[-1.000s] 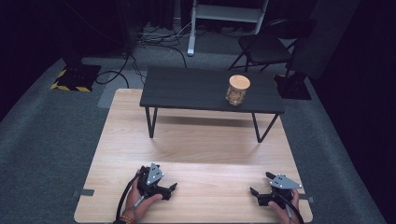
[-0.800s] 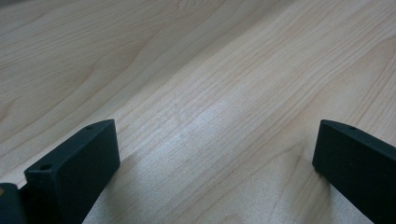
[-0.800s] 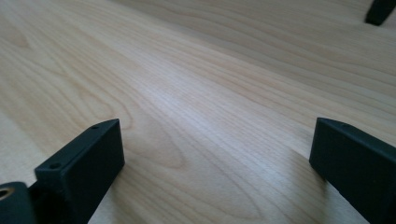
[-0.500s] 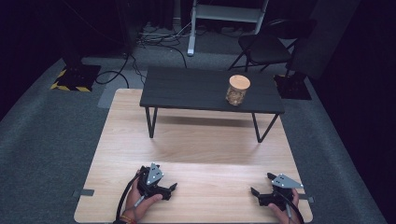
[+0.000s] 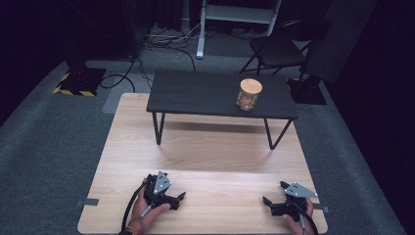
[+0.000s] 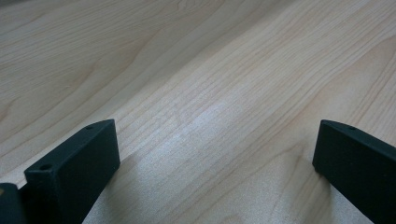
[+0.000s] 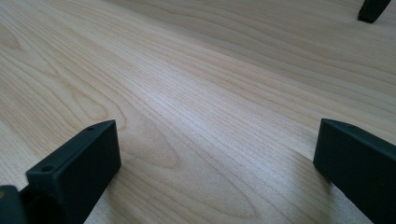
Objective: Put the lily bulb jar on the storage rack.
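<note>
While resting low on the pale wood-grain tabletop [image 5: 205, 147], left gripper [image 5: 177, 198] spread wide, nothing between the jaws. Right gripper [image 5: 272, 194] just been opening, now equally wide, also empty. Well beyond both, on a small dark table [image 5: 195, 93]: round glass jar [image 5: 249, 95], wooden lid, brownish stuff inside.

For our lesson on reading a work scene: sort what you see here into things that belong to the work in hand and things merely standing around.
Part of the work:
left gripper, jaws open
right gripper, jaws just opened, nothing between them
jar with wooden lid
small black table
wooden board

Standing around:
chair
cables
</note>
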